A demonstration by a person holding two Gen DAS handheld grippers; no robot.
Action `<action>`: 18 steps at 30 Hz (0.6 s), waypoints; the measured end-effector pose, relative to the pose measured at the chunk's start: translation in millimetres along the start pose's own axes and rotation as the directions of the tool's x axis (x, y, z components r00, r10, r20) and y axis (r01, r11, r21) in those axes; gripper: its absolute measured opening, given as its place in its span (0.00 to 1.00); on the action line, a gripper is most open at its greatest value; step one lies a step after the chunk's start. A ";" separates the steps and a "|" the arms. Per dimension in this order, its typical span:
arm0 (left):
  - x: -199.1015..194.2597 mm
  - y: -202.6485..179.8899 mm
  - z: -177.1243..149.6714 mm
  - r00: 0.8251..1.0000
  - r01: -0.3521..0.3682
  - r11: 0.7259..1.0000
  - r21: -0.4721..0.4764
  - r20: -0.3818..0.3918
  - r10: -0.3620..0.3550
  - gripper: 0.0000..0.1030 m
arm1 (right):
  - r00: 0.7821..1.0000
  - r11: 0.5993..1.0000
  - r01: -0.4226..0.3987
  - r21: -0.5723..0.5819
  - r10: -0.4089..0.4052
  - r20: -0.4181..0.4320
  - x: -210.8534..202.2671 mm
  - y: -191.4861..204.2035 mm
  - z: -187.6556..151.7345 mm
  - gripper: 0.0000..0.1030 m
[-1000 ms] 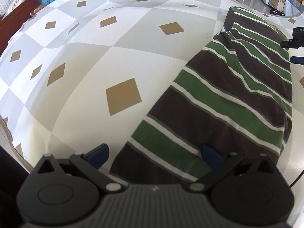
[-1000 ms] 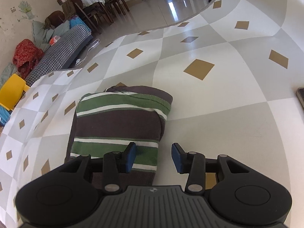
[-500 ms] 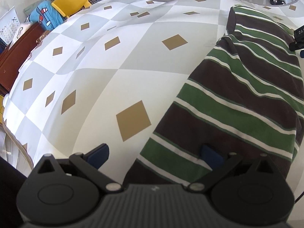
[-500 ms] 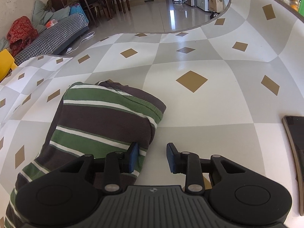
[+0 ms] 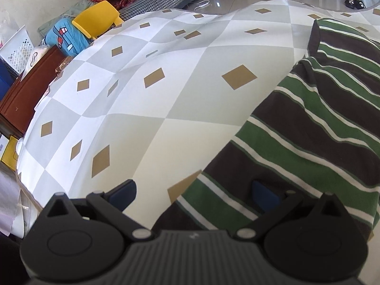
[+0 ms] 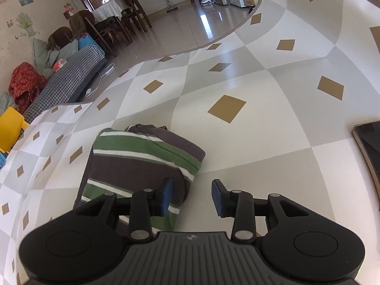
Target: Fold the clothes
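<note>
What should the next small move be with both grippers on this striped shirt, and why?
Probably close the left gripper on the striped shirt edge: its jaws stand open astride that end, and the right gripper is open at the other end.

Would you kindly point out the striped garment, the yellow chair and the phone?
striped garment (image 5: 308, 128): left wrist view, green stripe mid-cloth.
yellow chair (image 5: 95, 16): left wrist view, its backrest.
phone (image 6: 370, 147): right wrist view, dark screen.

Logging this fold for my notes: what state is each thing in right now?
Striped garment: folded into a long bundle, lying on the cloth.
Left claw: open, straddling the garment's near corner.
Right claw: open, over the garment's edge.
Checkered tablecloth: spread, slightly wrinkled.
Phone: flat, screen dark.
</note>
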State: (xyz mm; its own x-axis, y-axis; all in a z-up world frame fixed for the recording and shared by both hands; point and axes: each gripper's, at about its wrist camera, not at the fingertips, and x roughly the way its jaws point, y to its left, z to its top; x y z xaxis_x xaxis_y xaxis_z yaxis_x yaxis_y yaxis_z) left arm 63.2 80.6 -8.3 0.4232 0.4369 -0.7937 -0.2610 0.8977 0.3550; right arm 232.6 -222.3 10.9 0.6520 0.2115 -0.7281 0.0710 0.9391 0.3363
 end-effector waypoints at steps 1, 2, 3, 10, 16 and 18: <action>5.6 0.5 3.0 1.000 -0.009 1.000 0.004 -0.004 0.009 1.00 | 1.000 1.000 -0.004 0.009 0.004 0.012 -1.2 -0.3 1.0 0.35; 10.4 2.0 5.9 1.000 -0.011 1.000 0.000 -0.004 0.011 1.00 | 1.000 1.000 -0.008 0.019 0.008 0.023 -2.4 -0.4 1.9 0.35; 14.1 4.6 8.5 1.000 -0.007 1.000 -0.013 0.000 0.007 1.00 | 0.999 1.000 -0.016 0.024 0.016 0.031 -2.8 0.2 2.8 0.35; 25.9 9.4 22.3 1.000 -0.003 1.000 -0.021 0.017 0.003 1.00 | 0.988 0.990 -0.140 -0.016 0.140 0.059 0.9 17.9 6.3 0.36; 35.2 12.0 33.9 1.000 0.008 0.999 -0.038 0.021 -0.007 1.00 | 0.986 0.979 -0.157 -0.130 0.162 0.032 17.1 40.7 1.0 0.36; 37.9 12.5 37.2 1.000 0.013 0.999 -0.043 0.024 -0.012 1.00 | 0.989 0.978 -0.139 -0.154 0.144 0.027 22.0 45.0 -0.7 0.37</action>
State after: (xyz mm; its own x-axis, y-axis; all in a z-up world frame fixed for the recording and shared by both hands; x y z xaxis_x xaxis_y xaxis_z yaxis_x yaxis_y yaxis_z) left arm 108.2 110.5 -15.5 0.4469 0.4278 -0.7857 -0.2924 0.8999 0.3236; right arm 249.7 -175.2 9.6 0.6759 0.3374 -0.6553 -0.1374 0.9312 0.3377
